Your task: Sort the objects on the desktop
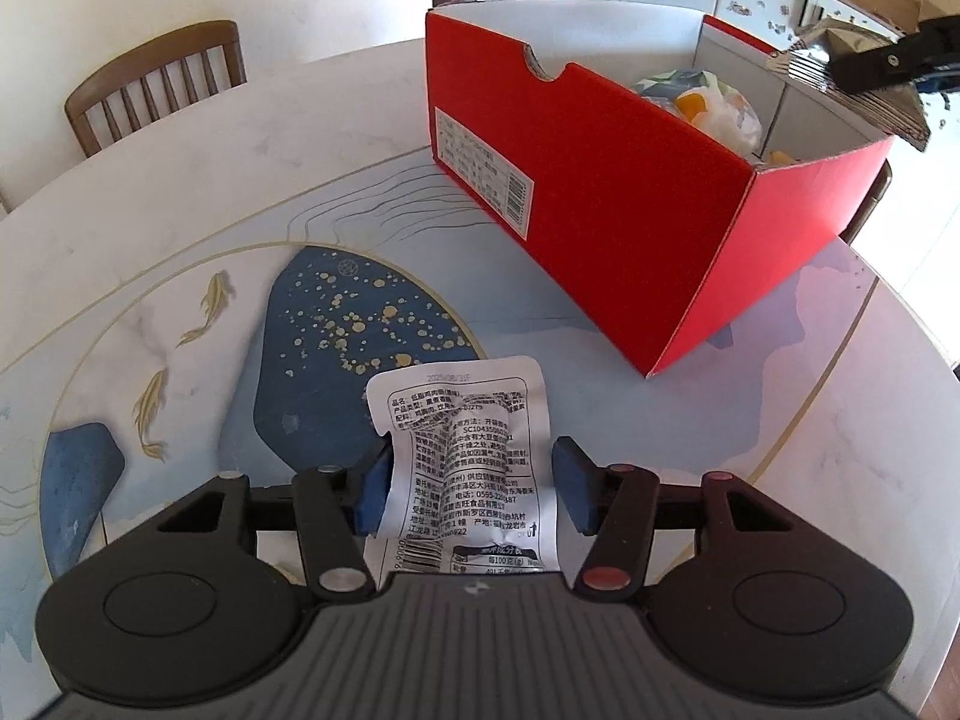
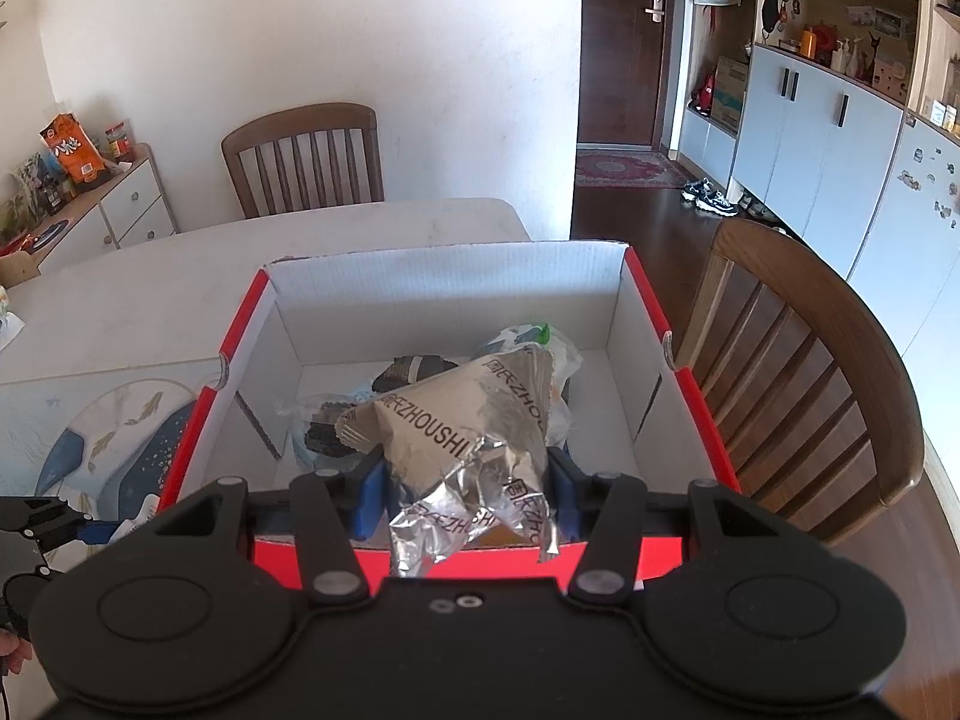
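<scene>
A white snack packet (image 1: 462, 420) with black print lies on the patterned table (image 1: 180, 312), crumpled between the blue pads of my left gripper (image 1: 471, 480), which is shut on it. My right gripper (image 2: 465, 492) is shut on a silver foil packet (image 2: 462, 420) and holds it above the near end of the open red box (image 2: 240, 330). In the left wrist view the red box (image 1: 600, 210) stands ahead to the right, with the foil packet (image 1: 840, 42) held over its far corner. Several wrapped snacks (image 2: 336, 426) lie inside the box.
A wooden chair (image 2: 810, 372) stands close beside the box's right side, and another chair (image 2: 306, 156) is at the table's far edge. A low sideboard (image 2: 120, 204) with snack bags stands against the left wall. The table's edge (image 1: 870, 360) curves just right of the box.
</scene>
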The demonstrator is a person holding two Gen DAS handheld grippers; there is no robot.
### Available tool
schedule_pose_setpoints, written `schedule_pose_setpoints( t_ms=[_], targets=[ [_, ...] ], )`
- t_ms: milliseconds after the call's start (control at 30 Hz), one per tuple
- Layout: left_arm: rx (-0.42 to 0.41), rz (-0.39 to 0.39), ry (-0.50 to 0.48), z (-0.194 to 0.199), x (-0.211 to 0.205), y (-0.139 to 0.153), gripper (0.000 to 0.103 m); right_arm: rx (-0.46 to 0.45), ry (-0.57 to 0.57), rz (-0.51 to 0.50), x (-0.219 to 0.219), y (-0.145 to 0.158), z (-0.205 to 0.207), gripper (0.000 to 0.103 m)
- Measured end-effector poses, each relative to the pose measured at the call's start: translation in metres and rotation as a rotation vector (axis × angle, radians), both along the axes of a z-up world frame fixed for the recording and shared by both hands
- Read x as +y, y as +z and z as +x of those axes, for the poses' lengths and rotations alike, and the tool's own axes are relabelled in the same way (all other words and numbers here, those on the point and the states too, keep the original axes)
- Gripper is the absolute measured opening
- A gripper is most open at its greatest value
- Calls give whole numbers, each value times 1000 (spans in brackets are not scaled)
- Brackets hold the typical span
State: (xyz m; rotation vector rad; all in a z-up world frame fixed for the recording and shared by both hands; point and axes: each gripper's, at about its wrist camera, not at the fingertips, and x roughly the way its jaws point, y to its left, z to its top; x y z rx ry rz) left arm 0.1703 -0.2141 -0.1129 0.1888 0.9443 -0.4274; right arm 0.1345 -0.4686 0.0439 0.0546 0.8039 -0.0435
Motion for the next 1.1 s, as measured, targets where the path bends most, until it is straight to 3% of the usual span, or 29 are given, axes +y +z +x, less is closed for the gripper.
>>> schedule_pose_setpoints(
  t_ms=[300, 633, 833, 1100],
  targets=[
    [17, -92, 40, 0, 12, 18, 52, -3, 7, -4, -4, 2, 6, 52],
    [-83, -223, 23, 9, 4, 85, 52, -6, 5, -7, -5, 3, 7, 52],
    [-117, -275, -41, 21, -18, 118, 52, -18, 0, -15, -17, 8, 11, 52],
    [-112, -267, -140, 46, -62, 130, 52, -18, -14, -19, -35, 14, 22, 52]
  ],
)
